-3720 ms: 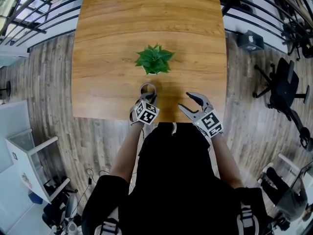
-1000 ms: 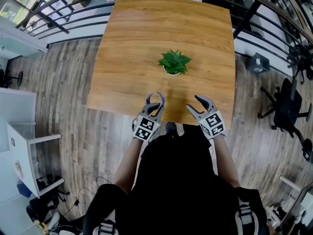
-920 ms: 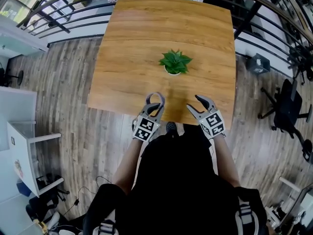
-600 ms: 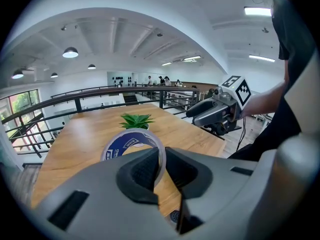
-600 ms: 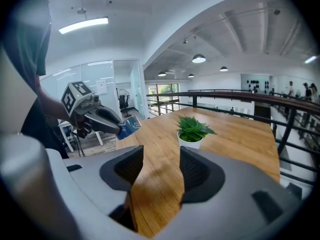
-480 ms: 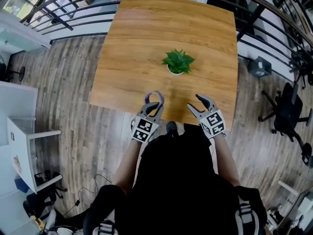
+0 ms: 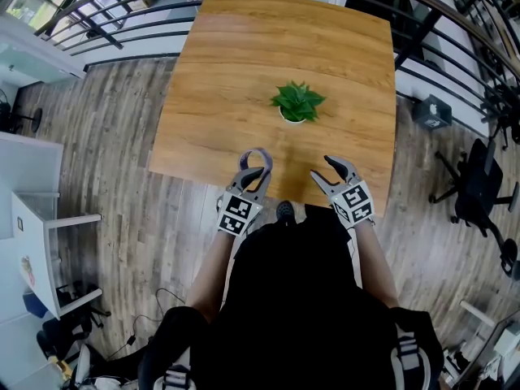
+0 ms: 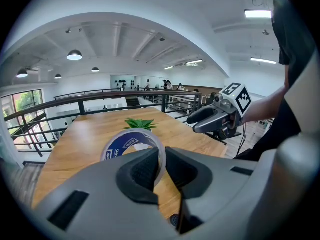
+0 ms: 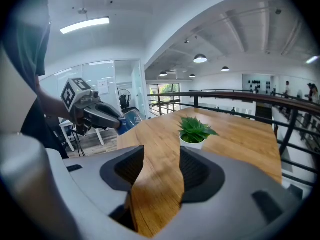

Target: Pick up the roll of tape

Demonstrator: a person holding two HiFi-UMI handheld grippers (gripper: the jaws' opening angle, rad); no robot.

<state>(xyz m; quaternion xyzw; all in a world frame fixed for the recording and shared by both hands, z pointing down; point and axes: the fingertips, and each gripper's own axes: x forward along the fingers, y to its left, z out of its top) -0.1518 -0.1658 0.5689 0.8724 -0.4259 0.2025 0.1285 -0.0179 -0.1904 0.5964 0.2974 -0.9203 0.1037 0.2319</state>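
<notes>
The roll of tape [image 7: 258,153], a clear ring with a blue core [image 8: 125,145], hangs just above the near edge of the wooden table [image 7: 244,71]. My left gripper [image 7: 253,169] is shut on the ring's wall, one pad inside the ring and one outside [image 8: 162,159]. My right gripper [image 7: 321,169] hovers over the same table edge, a hand's width to the right. It stands open, and only bare wood shows between its pads [image 9: 161,166]. Each gripper shows in the other's view: the right gripper [image 8: 215,119] and the left gripper [image 9: 92,111].
A small potted green plant [image 7: 297,104] stands mid-table beyond both grippers, also in the left gripper view [image 8: 140,124] and right gripper view [image 9: 196,130]. A black railing [image 7: 122,31] runs round the table's far sides. An office chair [image 7: 479,177] stands on the floor at right.
The left gripper has risen a little with the tape roll still in its jaws. The right gripper has stayed where it was, still open.
</notes>
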